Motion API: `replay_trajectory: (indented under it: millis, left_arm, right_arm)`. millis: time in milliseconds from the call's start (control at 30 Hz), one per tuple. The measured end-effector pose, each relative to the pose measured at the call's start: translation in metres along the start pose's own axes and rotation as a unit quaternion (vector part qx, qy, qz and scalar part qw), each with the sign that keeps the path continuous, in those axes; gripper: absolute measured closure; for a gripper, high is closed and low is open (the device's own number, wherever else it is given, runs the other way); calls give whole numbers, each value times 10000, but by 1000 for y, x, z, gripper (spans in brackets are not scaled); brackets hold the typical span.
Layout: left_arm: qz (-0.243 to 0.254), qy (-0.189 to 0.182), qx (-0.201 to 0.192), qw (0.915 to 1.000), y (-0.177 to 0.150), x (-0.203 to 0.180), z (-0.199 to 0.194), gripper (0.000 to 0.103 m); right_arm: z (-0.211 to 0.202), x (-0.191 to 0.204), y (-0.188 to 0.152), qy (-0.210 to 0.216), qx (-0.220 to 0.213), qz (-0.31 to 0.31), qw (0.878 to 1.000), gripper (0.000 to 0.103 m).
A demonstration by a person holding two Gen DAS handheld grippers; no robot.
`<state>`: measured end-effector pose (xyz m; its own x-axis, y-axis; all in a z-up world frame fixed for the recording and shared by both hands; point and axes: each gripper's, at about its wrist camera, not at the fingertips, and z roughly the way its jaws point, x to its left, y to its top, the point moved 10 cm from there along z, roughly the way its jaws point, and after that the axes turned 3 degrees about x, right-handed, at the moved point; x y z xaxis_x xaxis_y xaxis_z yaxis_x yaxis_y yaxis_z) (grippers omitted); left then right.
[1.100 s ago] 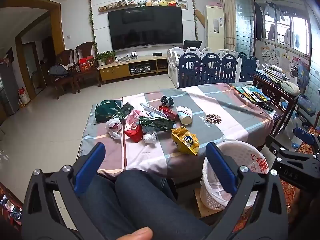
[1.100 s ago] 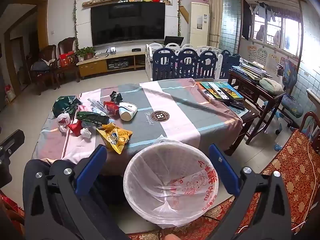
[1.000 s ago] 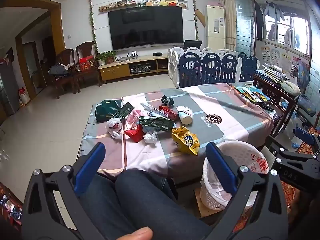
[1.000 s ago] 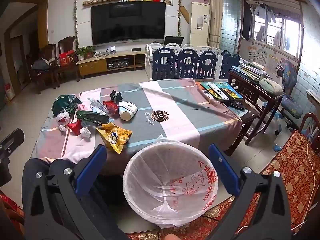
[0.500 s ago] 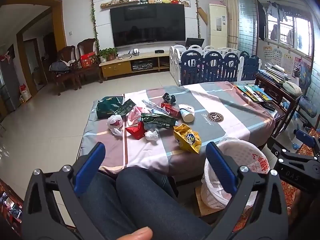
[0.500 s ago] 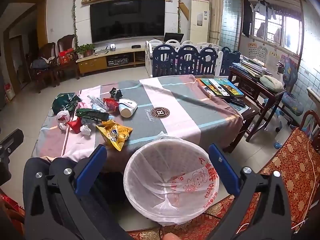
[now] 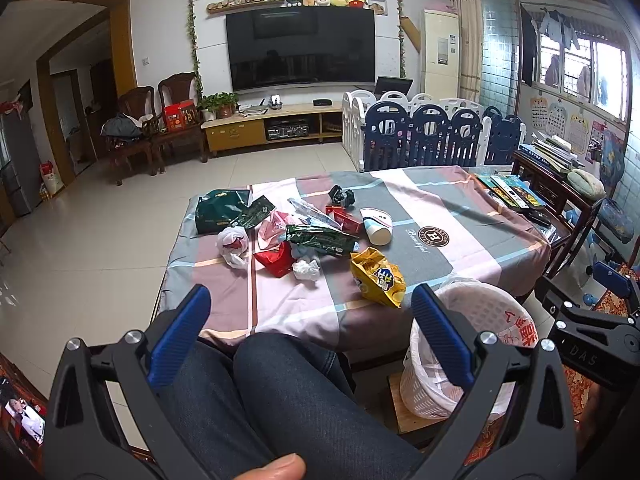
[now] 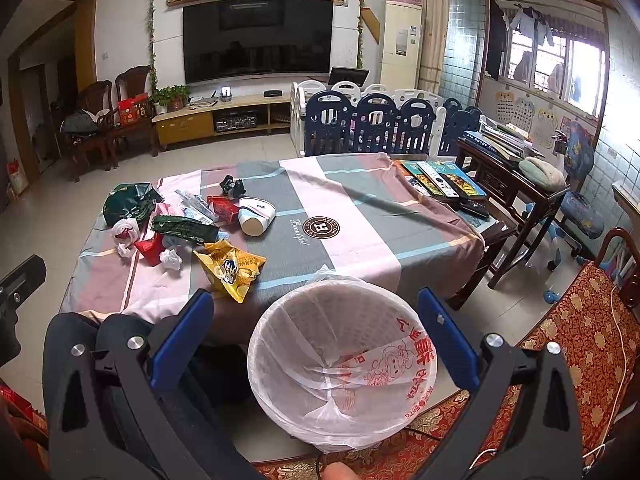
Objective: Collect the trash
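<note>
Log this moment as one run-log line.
left gripper: open, empty | right gripper: open, above white bag-lined wastebasket | yellow snack bag: on table, nearest basket | nothing collected yet

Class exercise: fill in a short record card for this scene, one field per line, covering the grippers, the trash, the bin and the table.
left gripper: open, holding nothing
right gripper: open, holding nothing, above the bin
trash bin: white, lined with a bag, looks empty
nearest trash: yellow snack bag
other trash: paper cup on its side, green wrapper
table: covered with striped cloth
</note>
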<state>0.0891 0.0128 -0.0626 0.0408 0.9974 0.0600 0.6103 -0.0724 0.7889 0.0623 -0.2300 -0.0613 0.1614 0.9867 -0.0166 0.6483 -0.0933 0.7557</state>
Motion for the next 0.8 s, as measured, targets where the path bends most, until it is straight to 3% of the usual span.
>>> replay_trajectory:
  millis: [800]
  left_arm:
    - [10, -6, 45, 10000, -2, -2, 0, 3]
  right_arm:
    - [7, -1, -5, 5, 114, 72, 9999, 3]
